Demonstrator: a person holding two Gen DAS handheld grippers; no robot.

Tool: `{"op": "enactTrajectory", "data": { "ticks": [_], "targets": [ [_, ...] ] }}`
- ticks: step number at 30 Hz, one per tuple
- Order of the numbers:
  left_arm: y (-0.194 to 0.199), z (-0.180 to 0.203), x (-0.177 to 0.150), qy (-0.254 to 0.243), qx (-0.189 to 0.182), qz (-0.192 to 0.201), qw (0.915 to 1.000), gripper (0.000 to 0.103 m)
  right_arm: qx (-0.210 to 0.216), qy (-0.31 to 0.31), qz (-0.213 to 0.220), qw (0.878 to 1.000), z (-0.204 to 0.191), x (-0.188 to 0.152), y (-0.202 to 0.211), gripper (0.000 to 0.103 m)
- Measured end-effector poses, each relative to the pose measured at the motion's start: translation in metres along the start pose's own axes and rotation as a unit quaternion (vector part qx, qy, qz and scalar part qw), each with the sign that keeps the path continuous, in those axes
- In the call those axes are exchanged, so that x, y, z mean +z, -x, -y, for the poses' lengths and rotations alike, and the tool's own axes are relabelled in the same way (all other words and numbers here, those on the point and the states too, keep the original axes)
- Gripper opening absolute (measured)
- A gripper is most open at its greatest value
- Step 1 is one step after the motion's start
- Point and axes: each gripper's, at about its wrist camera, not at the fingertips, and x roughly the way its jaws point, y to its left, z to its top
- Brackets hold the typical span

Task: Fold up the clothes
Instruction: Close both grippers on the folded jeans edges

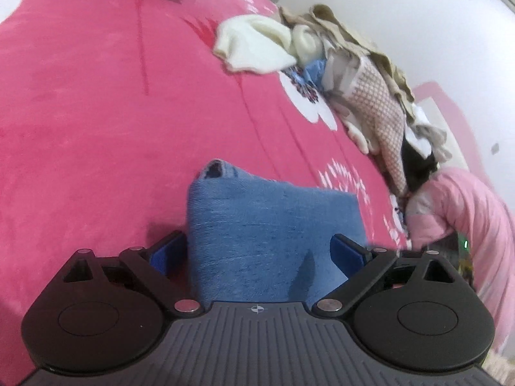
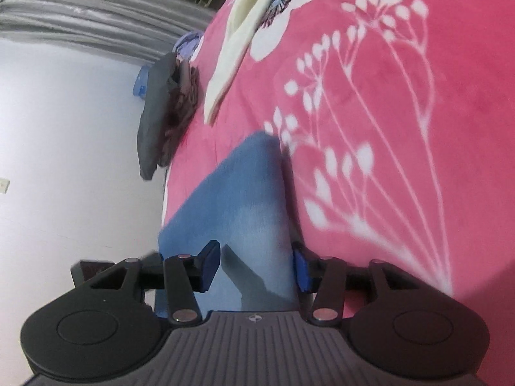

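A folded blue knit garment (image 1: 273,225) lies flat on the pink flowered bed cover (image 1: 96,112). My left gripper (image 1: 257,251) hovers over its near end, jaws wide open, blue pads (image 1: 167,252) standing at either side of the cloth without squeezing it. In the right wrist view the same blue garment (image 2: 244,199) runs away from me along the edge of the bed cover (image 2: 402,128). My right gripper (image 2: 256,268) is partly open above it, and its pads (image 2: 210,265) do not pinch the fabric.
A heap of unfolded clothes (image 1: 370,96) with a cream garment (image 1: 254,45) lies at the far right of the bed, beside a pink quilt (image 1: 466,209). Dark clothes (image 2: 161,119) hang at the bed's edge; the cream garment (image 2: 238,51) lies beyond the blue one.
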Motion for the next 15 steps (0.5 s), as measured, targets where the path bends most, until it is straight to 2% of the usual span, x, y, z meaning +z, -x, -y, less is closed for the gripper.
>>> {"op": "enactTrajectory", "data": {
  "ticks": [5, 9, 15],
  "targets": [
    [0.007, 0.008, -0.017, -0.051, -0.006, -0.037, 0.9980, 0.098, 0.008, 0.025, -0.006, 1.000, 0.000, -0.005, 0.002, 0.048],
    [0.011, 0.015, -0.027, -0.094, -0.006, -0.064, 0.9935, 0.098, 0.024, 0.034, -0.037, 0.998, 0.004, -0.022, 0.012, 0.049],
    [0.000, 0.011, -0.016, -0.057, -0.020, -0.067, 0.9959, 0.102, 0.059, -0.005, -0.023, 0.998, 0.012, -0.012, 0.005, 0.049]
  ]
}}
